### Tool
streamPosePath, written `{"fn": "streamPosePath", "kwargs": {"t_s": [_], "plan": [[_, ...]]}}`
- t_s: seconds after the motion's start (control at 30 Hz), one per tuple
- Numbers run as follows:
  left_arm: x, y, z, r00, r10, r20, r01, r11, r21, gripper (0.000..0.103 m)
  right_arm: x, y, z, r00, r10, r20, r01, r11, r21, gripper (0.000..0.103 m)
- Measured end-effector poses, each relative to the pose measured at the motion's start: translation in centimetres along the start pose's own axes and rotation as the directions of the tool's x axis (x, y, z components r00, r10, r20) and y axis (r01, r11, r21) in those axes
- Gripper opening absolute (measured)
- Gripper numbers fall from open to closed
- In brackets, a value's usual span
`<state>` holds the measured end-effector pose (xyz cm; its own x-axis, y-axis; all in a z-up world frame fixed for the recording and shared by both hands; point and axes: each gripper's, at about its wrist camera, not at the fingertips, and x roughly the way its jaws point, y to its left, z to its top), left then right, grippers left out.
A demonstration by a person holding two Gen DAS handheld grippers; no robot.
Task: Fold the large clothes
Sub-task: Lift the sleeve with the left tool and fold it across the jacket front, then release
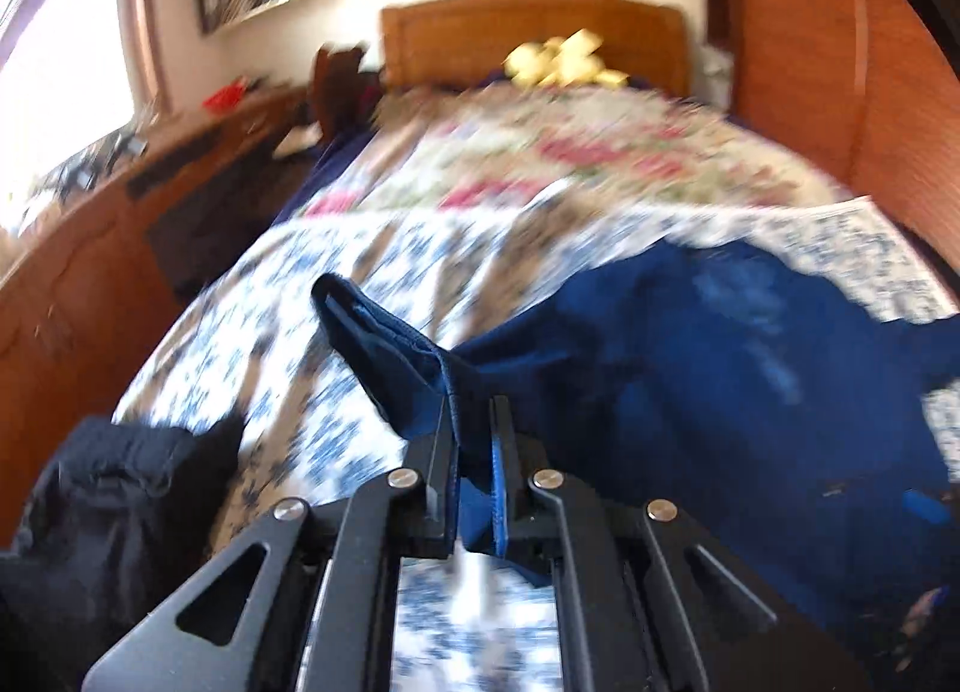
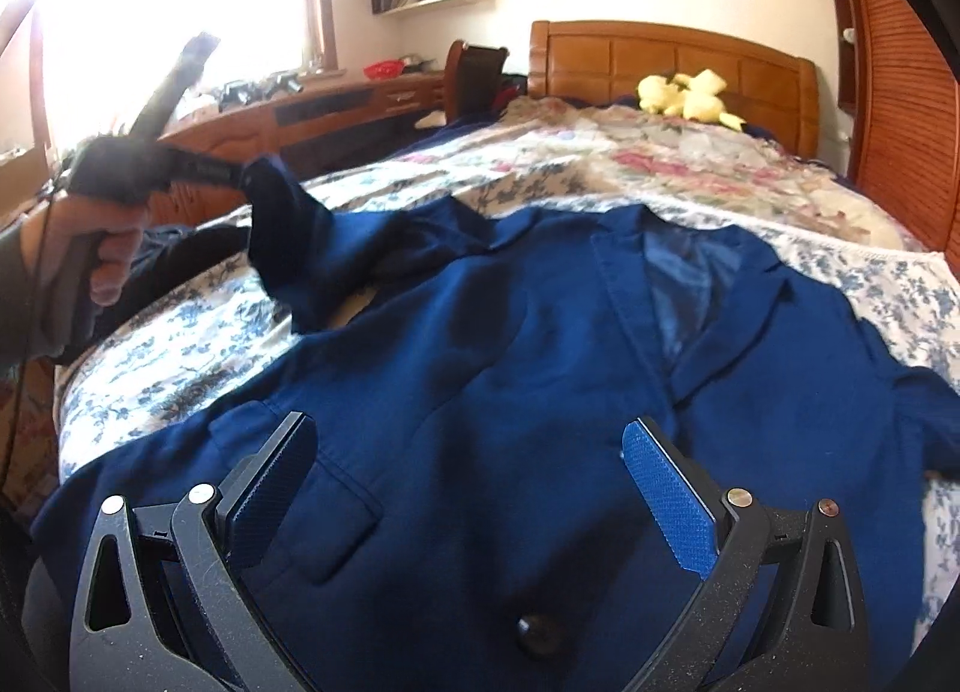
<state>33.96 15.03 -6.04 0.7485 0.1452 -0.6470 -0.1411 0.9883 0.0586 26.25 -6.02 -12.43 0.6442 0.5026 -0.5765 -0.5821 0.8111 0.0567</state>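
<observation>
While the left gripper [image 1: 474,410] pinched the navy blue suit jacket's [image 2: 480,368] sleeve cuff [image 1: 384,344] above the floral bedspread [image 2: 180,344], the right gripper [image 2: 468,452] hovered wide open over the jacket's near front.

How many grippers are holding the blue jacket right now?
1. The left gripper is shut on the sleeve cuff of the blue jacket, lifted at the jacket's left side. The right gripper hangs open over the jacket's front, holding nothing.

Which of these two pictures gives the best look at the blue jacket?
The right wrist view: the blue jacket lies spread on the bed, lapels, pocket and button visible. The left wrist view shows a blurred part and the sleeve end pinched in the left gripper.
</observation>
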Motion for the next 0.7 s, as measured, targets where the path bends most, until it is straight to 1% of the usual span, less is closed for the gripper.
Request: {"fn": "streamPosePath", "kwargs": {"t_s": [0.03, 0.2, 0.3, 0.4, 0.5, 0.6, 0.7], "plan": [[-1.2, -1.6, 0.6, 0.999, -0.024, 0.023, 0.023, 1.0, 0.02, 0.005, -0.6, -0.3, -0.1, 1.0, -0.004, 0.006, 0.004, 1.0, 0.001, 0.103], [-4.7, -7.6, 2.4, 0.99, -0.12, 0.079, 0.111, 0.987, 0.113, 0.005, -3.2, -2.0, -0.5, 0.999, -0.019, 0.026, 0.019, 1.0, 0.019, 0.102], [-6.2, -10.6, 3.0, 0.98, -0.177, 0.093, 0.161, 0.975, 0.154, 0.005, -4.6, -3.4, -0.9, 0.999, -0.034, 0.036, 0.033, 0.999, 0.036, 0.101], [-7.5, -13.4, 2.6, 0.967, -0.23, 0.107, 0.207, 0.96, 0.19, 0.006, -5.6, -4.9, -1.5, 0.998, -0.052, 0.038, 0.049, 0.997, 0.059, 0.101], [-8.6, -15.4, 1.5, 0.963, -0.249, 0.102, 0.223, 0.95, 0.218, 0.006, -6.4, -6.3, -1.8, 0.997, -0.069, 0.035, 0.066, 0.994, 0.084, 0.101], [-9.0, -15.8, 0.4, 0.964, -0.253, 0.083, 0.231, 0.949, 0.214, 0.008, -6.9, -6.9, -1.9, 0.996, -0.08, 0.035, 0.077, 0.993, 0.095, 0.101], [-9.0, -15.8, -1.6, 0.962, -0.268, 0.051, 0.253, 0.947, 0.2, 0.011, -7.2, -7.3, -2.1, 0.996, -0.086, 0.033, 0.082, 0.991, 0.103, 0.101]]}}
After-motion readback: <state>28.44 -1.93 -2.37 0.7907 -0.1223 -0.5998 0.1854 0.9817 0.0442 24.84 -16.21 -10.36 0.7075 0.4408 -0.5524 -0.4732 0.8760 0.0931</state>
